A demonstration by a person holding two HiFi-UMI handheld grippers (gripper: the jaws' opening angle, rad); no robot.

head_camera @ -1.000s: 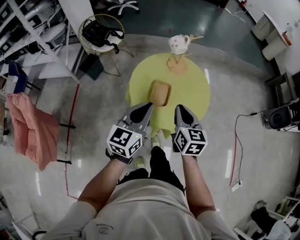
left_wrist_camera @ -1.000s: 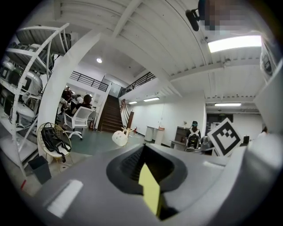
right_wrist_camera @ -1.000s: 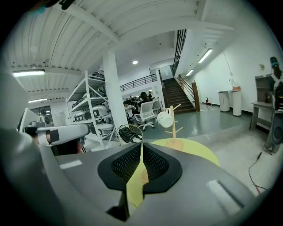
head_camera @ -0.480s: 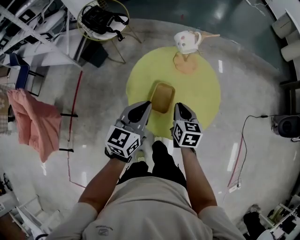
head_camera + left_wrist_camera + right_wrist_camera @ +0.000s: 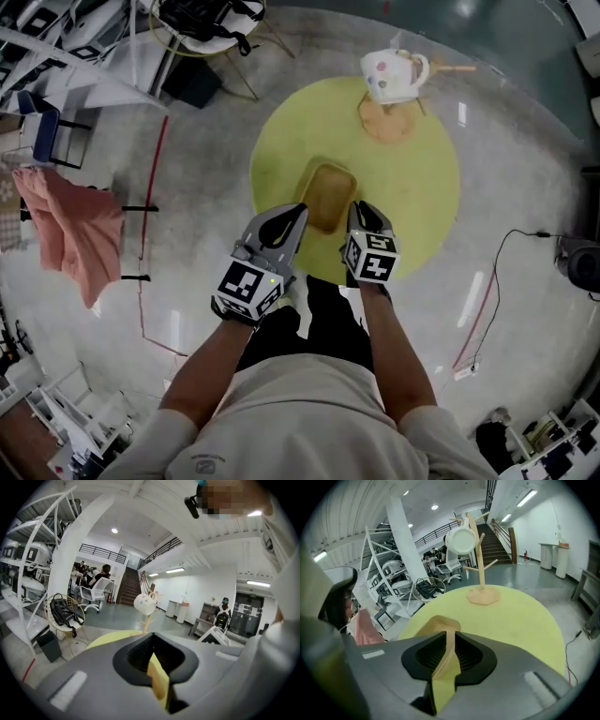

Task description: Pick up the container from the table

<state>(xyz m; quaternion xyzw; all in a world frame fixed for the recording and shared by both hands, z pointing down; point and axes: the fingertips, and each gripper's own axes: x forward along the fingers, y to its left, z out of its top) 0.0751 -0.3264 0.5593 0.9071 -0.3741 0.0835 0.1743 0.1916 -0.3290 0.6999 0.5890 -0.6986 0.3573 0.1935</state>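
- Standing over a round yellow table (image 5: 417, 202), a person holds a gripper in each hand, both arms reaching down and forward.
- The container (image 5: 328, 192), a tan rectangular tub, sits over the near part of the table, close to the near edge. I cannot tell whether its base is touching the top.
- The left gripper (image 5: 294, 214) meets the container at its near left corner. The right gripper (image 5: 359, 211) meets it at the near end of its right side.
- The container lies between the two grippers, and their marker cubes (image 5: 248, 286) hang out past the table's near edge.
- In the right gripper view the fingers (image 5: 425, 656) are drawn narrow. The container's tan wall (image 5: 438, 623) runs into the slim gap between them, so they are pinching the rim.
- In the left gripper view the fingers (image 5: 143, 653) are just as narrow. A thin strip of yellow and tan fills the gap, which looks like the container's edge, nipped between them.
- At the table's far edge stands a wooden stand (image 5: 389, 120) on a tan base. A white mug (image 5: 394, 75) with coloured dots hangs from it.
- The stand is well apart from the container, with bare yellow top between them.
- On the floor beyond the table's far left side is a wire chair holding a black bag (image 5: 197, 19).
- A pink cloth (image 5: 70, 230) hangs off to the left.
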